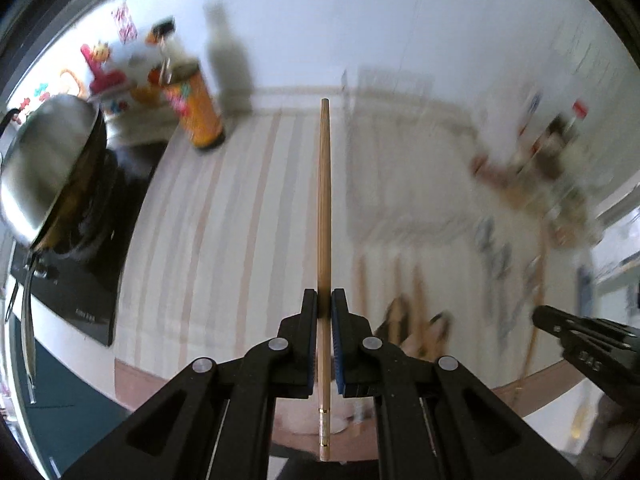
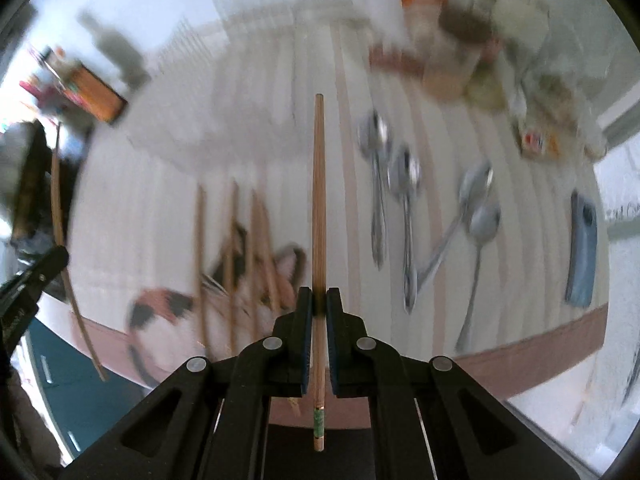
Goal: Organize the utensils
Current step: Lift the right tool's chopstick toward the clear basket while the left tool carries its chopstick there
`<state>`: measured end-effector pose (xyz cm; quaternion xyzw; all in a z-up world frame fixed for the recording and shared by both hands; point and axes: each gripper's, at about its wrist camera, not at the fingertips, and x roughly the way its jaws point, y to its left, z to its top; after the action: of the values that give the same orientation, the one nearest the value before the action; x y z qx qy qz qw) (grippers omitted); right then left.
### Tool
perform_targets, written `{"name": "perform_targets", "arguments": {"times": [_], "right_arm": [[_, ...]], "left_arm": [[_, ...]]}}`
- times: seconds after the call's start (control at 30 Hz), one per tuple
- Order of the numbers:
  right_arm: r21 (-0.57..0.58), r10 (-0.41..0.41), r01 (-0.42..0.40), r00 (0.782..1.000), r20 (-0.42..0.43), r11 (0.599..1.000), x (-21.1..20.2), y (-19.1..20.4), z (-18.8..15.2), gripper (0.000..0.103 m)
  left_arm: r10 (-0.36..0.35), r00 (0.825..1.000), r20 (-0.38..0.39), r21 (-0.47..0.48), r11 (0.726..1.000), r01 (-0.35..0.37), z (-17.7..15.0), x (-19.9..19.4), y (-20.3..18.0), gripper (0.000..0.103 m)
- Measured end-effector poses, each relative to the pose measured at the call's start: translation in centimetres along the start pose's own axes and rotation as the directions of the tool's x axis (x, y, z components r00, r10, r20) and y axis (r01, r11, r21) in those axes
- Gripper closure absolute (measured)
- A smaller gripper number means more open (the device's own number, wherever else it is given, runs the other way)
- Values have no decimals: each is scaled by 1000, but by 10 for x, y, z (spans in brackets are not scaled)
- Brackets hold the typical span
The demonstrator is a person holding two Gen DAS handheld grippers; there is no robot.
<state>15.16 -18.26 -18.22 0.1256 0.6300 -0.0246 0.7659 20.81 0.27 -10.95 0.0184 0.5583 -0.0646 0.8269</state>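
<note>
My left gripper [image 1: 324,300] is shut on a wooden chopstick [image 1: 324,200] that points straight ahead, held above the striped white tablecloth [image 1: 240,200]. My right gripper [image 2: 319,298] is shut on a second chopstick [image 2: 318,200] with a green band near its butt end. Several more chopsticks [image 2: 232,248] lie on the cloth left of the right gripper. Several metal spoons [image 2: 404,200] lie to its right. At the left edge of the right wrist view the other gripper's finger and its chopstick [image 2: 60,216] show. The right gripper's finger [image 1: 588,336] shows at the lower right of the left wrist view.
A steel pot [image 1: 44,168] sits on a black cooker [image 1: 88,264] at the left. An orange can [image 1: 196,108] and a dark bottle [image 1: 228,64] stand at the back. Jars and packets [image 2: 480,40] crowd the back right. A blue flat object [image 2: 582,248] lies near the right table edge.
</note>
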Motion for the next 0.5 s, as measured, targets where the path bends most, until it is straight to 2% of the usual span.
{"name": "perform_targets", "arguments": {"times": [0.2, 0.27, 0.4, 0.5], "right_arm": [[-18, 119, -118, 989, 86, 993, -43, -3, 81, 96], [-18, 136, -135, 986, 93, 991, -40, 1, 107, 96], [-11, 186, -186, 980, 74, 982, -22, 11, 168, 96], [-12, 189, -189, 980, 58, 982, -7, 20, 205, 96]], "left_arm": [[-152, 988, 18, -68, 986, 153, 81, -17, -6, 99], [-180, 984, 6, -100, 979, 180, 106, -7, -7, 99], [-244, 967, -66, -181, 956, 229, 150, 29, -12, 99], [-263, 959, -108, -246, 941, 230, 171, 61, -13, 99]]}}
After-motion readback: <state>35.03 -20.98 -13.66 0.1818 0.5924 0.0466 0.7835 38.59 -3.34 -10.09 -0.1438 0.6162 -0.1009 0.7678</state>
